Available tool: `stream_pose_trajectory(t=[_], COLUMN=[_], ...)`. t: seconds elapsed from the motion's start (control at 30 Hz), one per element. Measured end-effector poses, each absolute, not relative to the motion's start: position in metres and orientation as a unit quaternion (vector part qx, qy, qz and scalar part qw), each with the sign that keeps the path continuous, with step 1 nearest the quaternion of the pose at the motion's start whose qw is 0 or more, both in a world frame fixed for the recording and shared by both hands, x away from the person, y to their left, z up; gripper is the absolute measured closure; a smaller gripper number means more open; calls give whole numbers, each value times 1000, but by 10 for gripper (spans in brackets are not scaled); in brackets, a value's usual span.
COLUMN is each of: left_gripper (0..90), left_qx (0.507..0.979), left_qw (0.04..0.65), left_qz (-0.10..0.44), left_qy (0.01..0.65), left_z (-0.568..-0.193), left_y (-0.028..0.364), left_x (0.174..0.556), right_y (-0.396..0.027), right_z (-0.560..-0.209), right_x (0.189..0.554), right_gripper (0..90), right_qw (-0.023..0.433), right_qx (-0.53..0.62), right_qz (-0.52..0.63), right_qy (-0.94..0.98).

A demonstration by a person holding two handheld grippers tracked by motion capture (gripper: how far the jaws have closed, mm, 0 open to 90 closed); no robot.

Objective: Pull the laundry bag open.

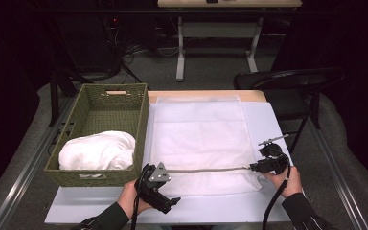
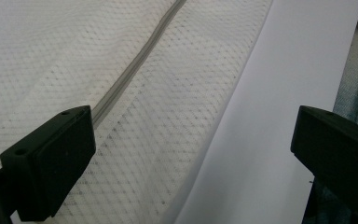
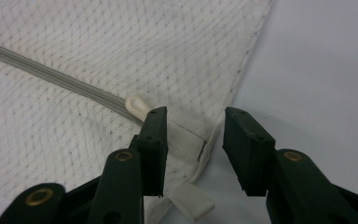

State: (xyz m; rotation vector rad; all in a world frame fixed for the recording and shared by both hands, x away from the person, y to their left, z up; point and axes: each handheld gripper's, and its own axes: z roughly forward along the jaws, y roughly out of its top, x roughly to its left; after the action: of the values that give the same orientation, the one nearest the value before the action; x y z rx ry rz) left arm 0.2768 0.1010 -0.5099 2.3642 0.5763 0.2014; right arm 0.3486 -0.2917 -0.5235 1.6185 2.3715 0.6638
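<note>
High view is showing one white mesh laundry bag (image 1: pixel 199 139) lying flat on the pale bench (image 1: pixel 268 120), one woven basket (image 1: pixel 84 115) standing just beside the bag's left edge with one bundle of white cloth (image 1: pixel 98 149) sitting in its near end, one dark folding chair (image 1: pixel 287 84) standing past the bench's right side, and two hand-held grippers. One grey zipper (image 1: pixel 206 169) is running across the bag's near part, from one hand-held gripper to the other. A small label on the basket's near wall is too small to read, and no brand is showing on the bag.

The left hand-held gripper (image 1: pixel 157 190) is resting at the bag's near left corner, by the zipper's left end. Left gripper view is showing its jaws spread wide, one over the mesh right at the zipper and the other out over bare bench and beyond its edge, pinching nothing.

The right hand-held gripper (image 1: pixel 268 162) is sitting at the bag's near right corner. Right gripper view is showing its jaws partly open, straddling the corner of the bag where the zipper ends. One cream zipper pull (image 3: pixel 137 106) is lying just ahead of the left-hand jaw, touching or nearly touching its tip, and one white fabric tab (image 3: pixel 193 201) is sticking out of the bag's hem below. The pads are not pressing on anything.
</note>
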Motion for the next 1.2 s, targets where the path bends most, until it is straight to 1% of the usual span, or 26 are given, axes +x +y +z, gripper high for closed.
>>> stream_pose_trajectory(t=[0.1,0.4,0.47,0.53,0.83,0.9,1.07,1.2], left_gripper=[0,0,0,0,0,0,2,3], left_qx=[910,911,911,911,911,909,910,909], left_qw=[342,338,338,339,338,343,341,346], left_qz=[79,81,83,83,82,78,78,77], left_qy=[222,222,222,221,222,224,222,218], left_z=[-511,-512,-512,-511,-513,-513,-513,-513], left_y=[101,101,101,101,101,101,100,100], left_x=[275,274,274,274,274,275,274,274], right_y=[-289,-293,-292,-291,-287,-285,-282,-284], right_z=[-528,-534,-534,-535,-534,-533,-533,-534], right_x=[351,353,353,352,353,354,351,349], right_gripper=[647,638,709,712,731,744,821,848], right_qw=[94,73,88,96,98,97,103,104], right_qx=[545,564,562,560,564,567,564,554], right_qz=[212,215,208,208,192,189,193,206], right_qy=[806,794,796,796,798,796,796,800])
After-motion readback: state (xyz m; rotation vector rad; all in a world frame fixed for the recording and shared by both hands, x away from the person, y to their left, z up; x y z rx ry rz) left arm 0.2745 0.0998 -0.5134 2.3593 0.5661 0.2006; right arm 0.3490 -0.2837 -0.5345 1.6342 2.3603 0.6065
